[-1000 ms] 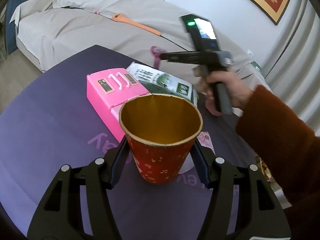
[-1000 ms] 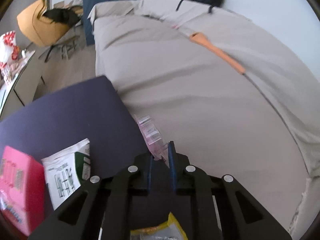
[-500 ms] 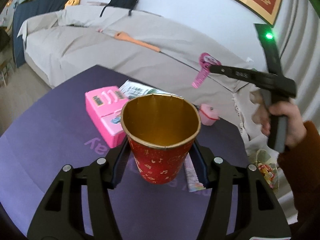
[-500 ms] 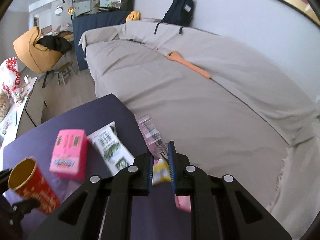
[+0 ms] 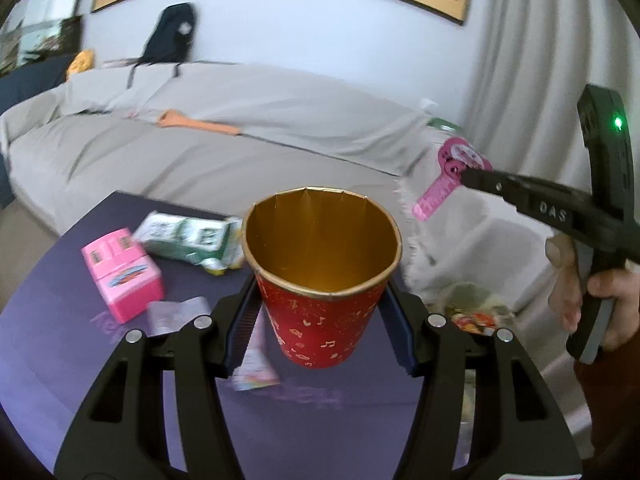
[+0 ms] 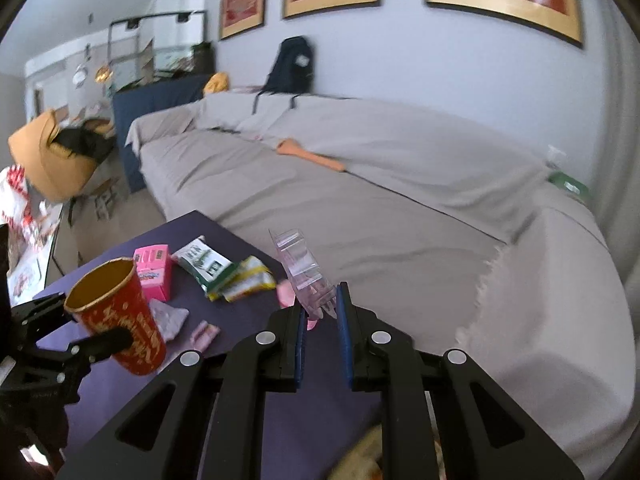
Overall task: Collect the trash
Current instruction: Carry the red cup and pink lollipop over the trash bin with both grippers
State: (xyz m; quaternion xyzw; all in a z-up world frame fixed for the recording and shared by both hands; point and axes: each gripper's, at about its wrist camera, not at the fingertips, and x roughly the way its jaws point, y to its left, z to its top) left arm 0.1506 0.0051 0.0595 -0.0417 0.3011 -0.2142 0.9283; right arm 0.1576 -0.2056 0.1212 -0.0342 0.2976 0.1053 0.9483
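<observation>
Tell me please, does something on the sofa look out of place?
Yes. An orange wooden spoon lies on the grey sofa cover, an odd spot for a kitchen utensil. A black backpack also sits atop the sofa back, against the wall.

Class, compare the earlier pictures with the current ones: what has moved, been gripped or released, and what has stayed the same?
The right gripper lifted the clear plastic packet off the table edge and swung right, away from the cup. Both cameras tilted up, bringing the wall pictures into view. Nothing was released. The left gripper still clamps the cup; the table's litter lies unmoved.
</observation>
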